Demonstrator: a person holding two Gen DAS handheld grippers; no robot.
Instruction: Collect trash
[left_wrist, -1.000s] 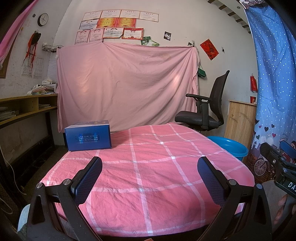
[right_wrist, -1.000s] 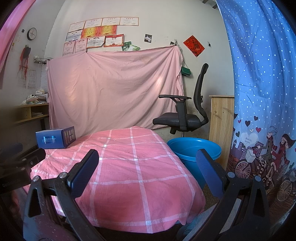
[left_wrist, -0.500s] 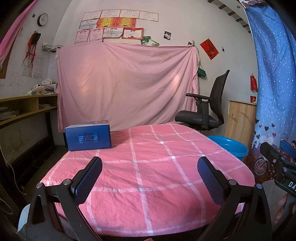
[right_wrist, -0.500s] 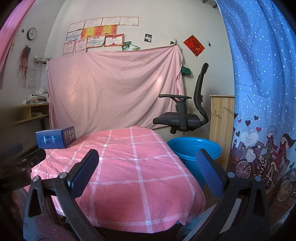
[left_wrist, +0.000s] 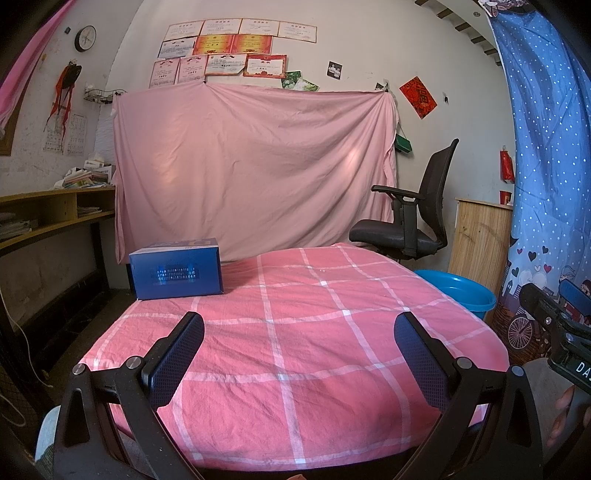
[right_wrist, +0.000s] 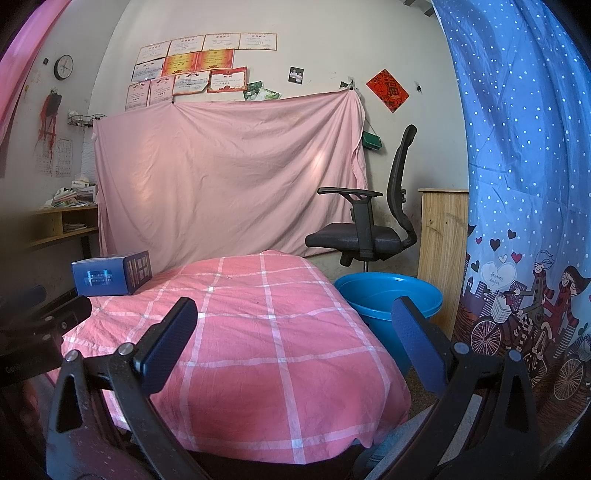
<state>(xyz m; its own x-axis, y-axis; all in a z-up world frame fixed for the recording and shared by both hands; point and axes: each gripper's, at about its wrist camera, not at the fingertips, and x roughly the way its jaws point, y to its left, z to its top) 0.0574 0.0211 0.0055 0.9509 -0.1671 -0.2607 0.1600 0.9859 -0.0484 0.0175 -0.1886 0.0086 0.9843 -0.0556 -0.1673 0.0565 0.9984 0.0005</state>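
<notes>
Box (left_wrist: 176, 272) at desk (left_wrist: 295, 350) far-left corner, long axis along far edge. Left gripper (left_wrist: 298, 352) nearer; right gripper (right_wrist: 295, 339) farther. Both wide open, empty.

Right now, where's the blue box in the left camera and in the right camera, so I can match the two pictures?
Left wrist view: the blue box sits left of centre, at the far left corner of the pink checked table.
Right wrist view: the blue box is at the far left edge, on the same corner.
Shared landmark: the black office chair, right of the table.
</notes>
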